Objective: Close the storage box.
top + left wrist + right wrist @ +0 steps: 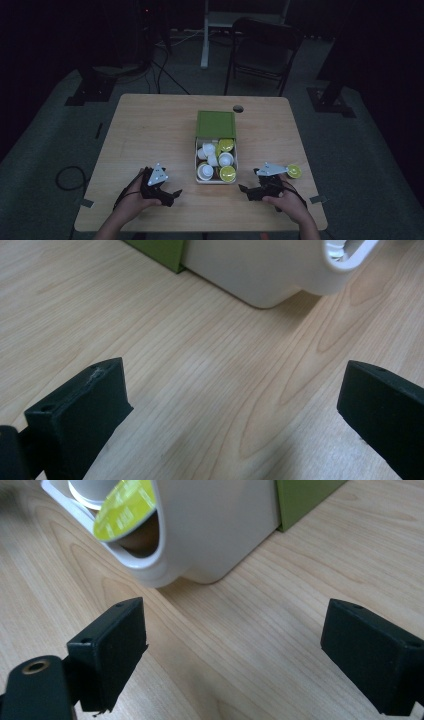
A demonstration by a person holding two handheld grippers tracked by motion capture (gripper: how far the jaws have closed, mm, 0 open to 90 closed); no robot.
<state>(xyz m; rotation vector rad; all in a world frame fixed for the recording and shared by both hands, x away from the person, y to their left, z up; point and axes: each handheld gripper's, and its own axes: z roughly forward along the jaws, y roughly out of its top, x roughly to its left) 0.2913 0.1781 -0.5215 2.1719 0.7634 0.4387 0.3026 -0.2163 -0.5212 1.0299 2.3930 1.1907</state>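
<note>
Work in hand: coffee capsules, white-bodied with lime-green foil lids, go between the worktop and the white plastic box (pixel 197 159) with its green half (pixel 215 124).
Box: it sits at the middle of the pale wooden worktop (pixel 150 130), between the two grippers, piled with capsules (pixel 215 159) lying every which way.
Stray capsule: one lime-lidded capsule (pixel 293 171) lies on the worktop, just beside the right gripper and well apart from the box.
Left gripper (pixel 169 196): jaws wide open, nothing between them, resting low near the box's left side.
Right gripper (pixel 248 191): jaws wide open and empty, pointed at the box's near corner.
Progress: I judge most capsules are in the box; the stray one is left, and neither gripper has hold of it.
Surface: light wood grain, a round cable hole (pixel 238 108) at the far edge.
Room: dim, grey carpet, a dark folding chair (pixel 262 52) and cables beyond the worktop.
</note>
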